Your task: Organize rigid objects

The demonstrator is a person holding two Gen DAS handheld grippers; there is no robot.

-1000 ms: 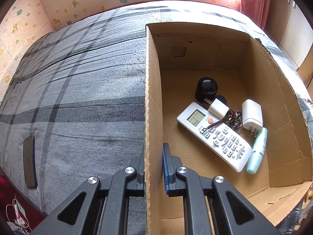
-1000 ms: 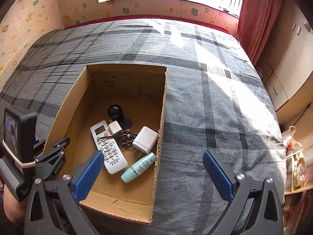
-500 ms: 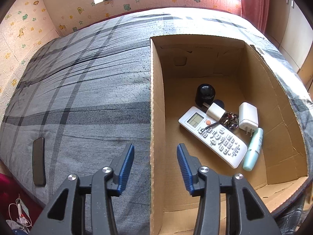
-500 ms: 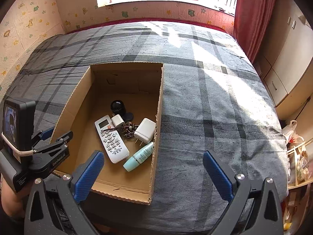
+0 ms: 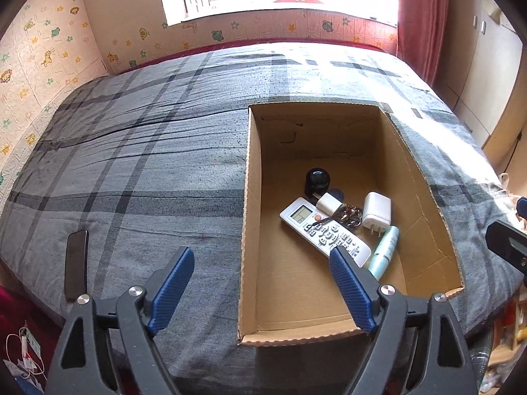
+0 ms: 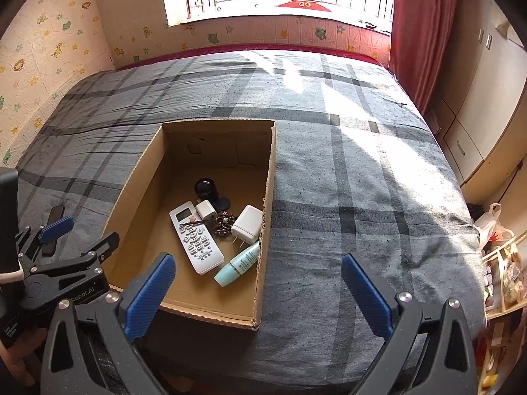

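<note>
The white remote control (image 5: 324,230), white charger (image 5: 377,210), mint tube (image 5: 383,251) and black jar (image 5: 317,181) lie inside the brown cardboard box (image 5: 245,217) on the grey checked bed (image 5: 131,171). Only a dark phone (image 5: 76,268) seems left outside. The left gripper (image 5: 260,291) and right gripper (image 6: 260,293) are both wide apart and hold nothing.

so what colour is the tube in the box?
Pale mint-green tube, clearest in the right wrist view.

Left claw (image 5: 262,291) spread wide and empty, right claw (image 6: 260,291) likewise

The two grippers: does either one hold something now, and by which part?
Nothing is held. The left gripper and the right gripper both have open, empty jaws.
</note>
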